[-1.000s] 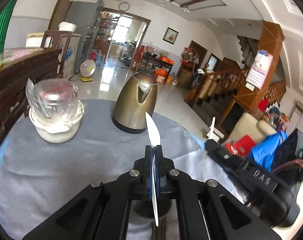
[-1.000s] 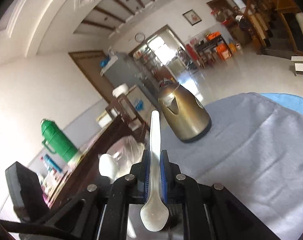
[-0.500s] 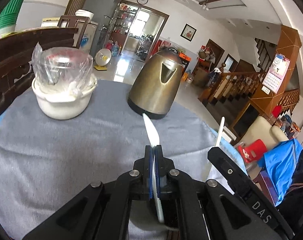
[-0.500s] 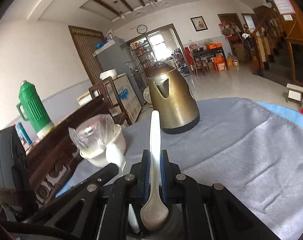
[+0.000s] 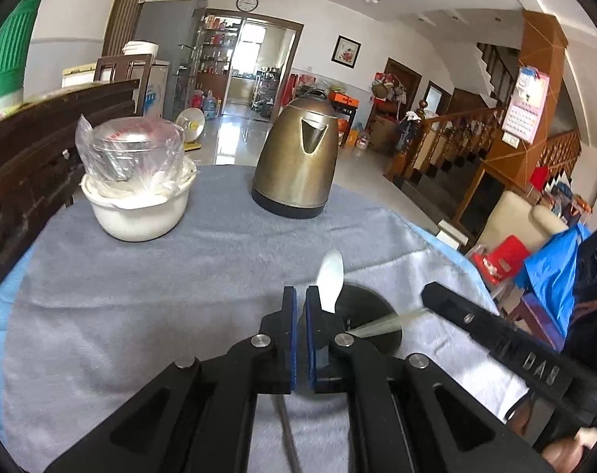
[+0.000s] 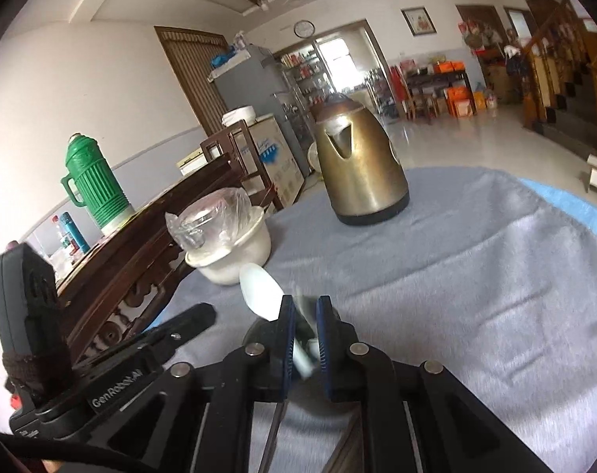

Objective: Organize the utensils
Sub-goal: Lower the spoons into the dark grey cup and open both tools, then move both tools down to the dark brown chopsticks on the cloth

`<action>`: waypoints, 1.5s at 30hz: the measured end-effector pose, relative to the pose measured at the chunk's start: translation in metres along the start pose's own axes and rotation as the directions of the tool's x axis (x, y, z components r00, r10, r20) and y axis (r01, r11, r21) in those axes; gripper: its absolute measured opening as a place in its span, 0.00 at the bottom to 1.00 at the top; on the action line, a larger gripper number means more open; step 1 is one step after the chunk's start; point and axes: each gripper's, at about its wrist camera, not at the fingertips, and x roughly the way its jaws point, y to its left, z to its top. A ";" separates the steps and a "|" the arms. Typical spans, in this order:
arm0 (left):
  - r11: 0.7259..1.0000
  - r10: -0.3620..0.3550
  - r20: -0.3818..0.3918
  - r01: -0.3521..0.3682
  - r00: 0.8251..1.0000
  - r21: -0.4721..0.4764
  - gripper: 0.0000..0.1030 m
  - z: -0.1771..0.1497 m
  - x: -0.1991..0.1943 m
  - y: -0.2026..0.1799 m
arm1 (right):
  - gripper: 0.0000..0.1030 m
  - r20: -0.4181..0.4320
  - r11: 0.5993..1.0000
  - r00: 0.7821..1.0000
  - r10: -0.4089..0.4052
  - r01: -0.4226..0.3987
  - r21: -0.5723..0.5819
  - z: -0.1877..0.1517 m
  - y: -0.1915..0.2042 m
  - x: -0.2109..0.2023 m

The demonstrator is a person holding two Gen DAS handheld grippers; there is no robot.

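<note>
My left gripper [image 5: 300,307] hovers over the grey cloth, its jaws opening with nothing between the blue pads. A white spoon [image 5: 330,276] leans just right of them, bowl up, standing in a dark round holder [image 5: 363,301]. My right gripper [image 6: 306,315] is opening too; a second white spoon [image 6: 301,349], blurred and tilted, sits loose in the gap between its pads above the same holder [image 6: 259,333]. From the right wrist the first spoon [image 6: 259,291] shows at the left, beside the left gripper [image 6: 196,315]. From the left wrist the right gripper [image 5: 436,295] reaches in from the right.
A brass kettle [image 5: 298,157] stands at the back of the round table. A white bowl [image 5: 140,213] holding a plastic-wrapped glass sits back left. Dark carved wooden furniture [image 6: 140,244] with a green thermos [image 6: 95,181] borders the left side. The table edge [image 5: 448,244] drops off right.
Both grippers came down toward the dark holder. The left one let go of its spoon, which now leans beside its fingers. The right spoon has slipped lower between parted pads.
</note>
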 end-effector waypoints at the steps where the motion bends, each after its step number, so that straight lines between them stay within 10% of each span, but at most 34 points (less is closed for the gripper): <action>1: 1.000 0.016 -0.018 -0.016 1.000 0.018 0.11 -0.003 -0.006 -0.001 | 0.13 -0.006 1.000 1.000 0.007 -0.007 0.014 -0.002 -0.002 -0.004; 3: 0.997 0.052 -0.049 -0.050 0.997 0.054 0.45 -0.010 -0.016 -0.006 | 0.13 -0.008 0.999 1.000 0.026 -0.026 0.047 -0.007 -0.008 -0.019; 6: 0.990 0.109 -0.046 -0.104 0.993 0.094 0.61 -0.022 -0.040 -0.013 | 0.13 -0.002 0.997 0.999 0.037 -0.037 0.068 -0.018 -0.015 -0.047; 22: 0.953 0.263 -0.107 -0.241 0.959 0.183 0.69 -0.061 -0.104 -0.054 | 0.27 -0.076 0.990 0.997 0.033 -0.022 0.137 -0.062 -0.029 -0.123; 45: 0.948 0.280 -0.177 -0.243 0.943 0.203 0.69 -0.087 -0.094 -0.062 | 0.27 -0.191 0.984 0.981 0.035 -0.001 0.177 -0.080 -0.032 -0.108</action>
